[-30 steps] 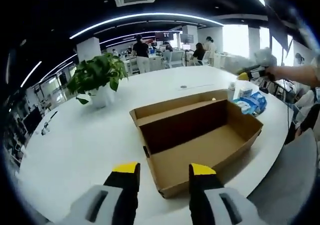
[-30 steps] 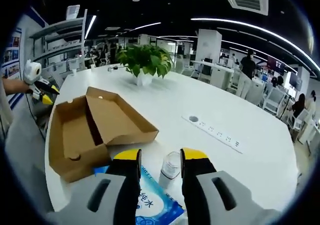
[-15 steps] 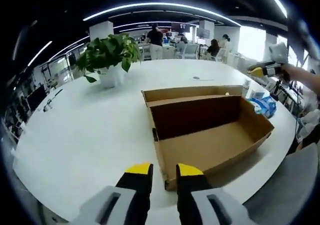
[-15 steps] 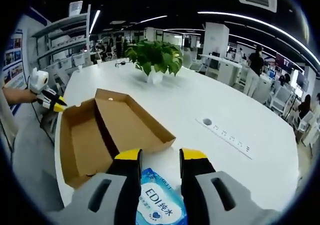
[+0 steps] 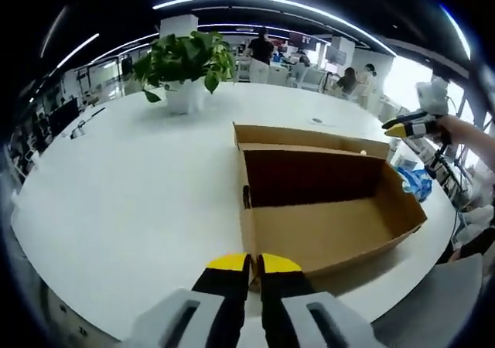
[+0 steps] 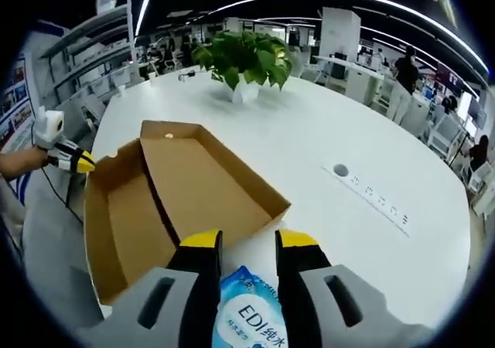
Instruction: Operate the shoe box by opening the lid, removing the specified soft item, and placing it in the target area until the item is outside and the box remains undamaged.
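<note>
bright, even | ceiling light strips (image 5: 271,0) | window glare | fisheye bending at edges | sharp

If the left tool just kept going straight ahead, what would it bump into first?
Most likely the near wall of the open box: the left tool, tips nearly together, points right at its near corner. How close it already is cannot be judged.
</note>
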Demonstrator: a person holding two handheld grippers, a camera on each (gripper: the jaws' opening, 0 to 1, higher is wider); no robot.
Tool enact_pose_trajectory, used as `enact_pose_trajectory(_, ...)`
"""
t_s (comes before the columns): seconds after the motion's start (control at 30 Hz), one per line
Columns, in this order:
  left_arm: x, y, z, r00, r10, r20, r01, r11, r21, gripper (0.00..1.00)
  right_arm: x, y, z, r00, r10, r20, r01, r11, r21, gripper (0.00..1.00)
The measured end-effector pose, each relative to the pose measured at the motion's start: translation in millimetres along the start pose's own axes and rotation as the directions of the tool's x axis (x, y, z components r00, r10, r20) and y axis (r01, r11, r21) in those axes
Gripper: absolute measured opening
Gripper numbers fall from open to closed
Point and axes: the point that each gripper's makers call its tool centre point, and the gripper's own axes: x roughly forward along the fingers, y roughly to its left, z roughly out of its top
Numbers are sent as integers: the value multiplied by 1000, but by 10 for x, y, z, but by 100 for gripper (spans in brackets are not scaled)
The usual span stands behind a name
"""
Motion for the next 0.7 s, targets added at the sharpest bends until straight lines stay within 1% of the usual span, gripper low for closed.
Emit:
enact_pose_trajectory(0.07,1,1,-1,1000,1,-2,-1,1000,-4,4,90,-45,-38,1000,-7,-25,7,1000,13,24)
enact_pose_trajectory(0.17,3,2,-4,1000,6,-3,-6,1000,-12,4,181,-83,-55,999,-7,-39,8,1000,26,23)
enact_pose_trajectory(0.23,4,3,-5,1000,9,-3,-9,1000,-12,3,252,-96,-71,998,-4,-56,6,999,50,23)
enact_pose_trajectory(0.4,7,6,-9,1000,12,-6,-12,1000,-13,3,420,-147,-77,997,-11,-83,16,997,70,22)
enact_pose_trajectory(0.47,7,6,-11,1000,13,-7,-13,1000,-10,3,496,-172,-83,995,-8,-99,19,995,103,22)
enact_pose_trajectory(0.53,9,7,-12,1000,14,-9,-14,1000,-11,3,561,-224,-103,991,-28,-129,45,990,130,22)
enact_pose_trajectory(0.67,14,10,-13,1000,11,-12,-11,1000,-17,3,678,-275,-97,987,-33,-155,58,987,153,21)
enact_pose_trajectory(0.7,18,11,-13,1000,10,-13,-10,1000,-16,3,706,-292,-108,985,-37,-169,66,983,170,21)
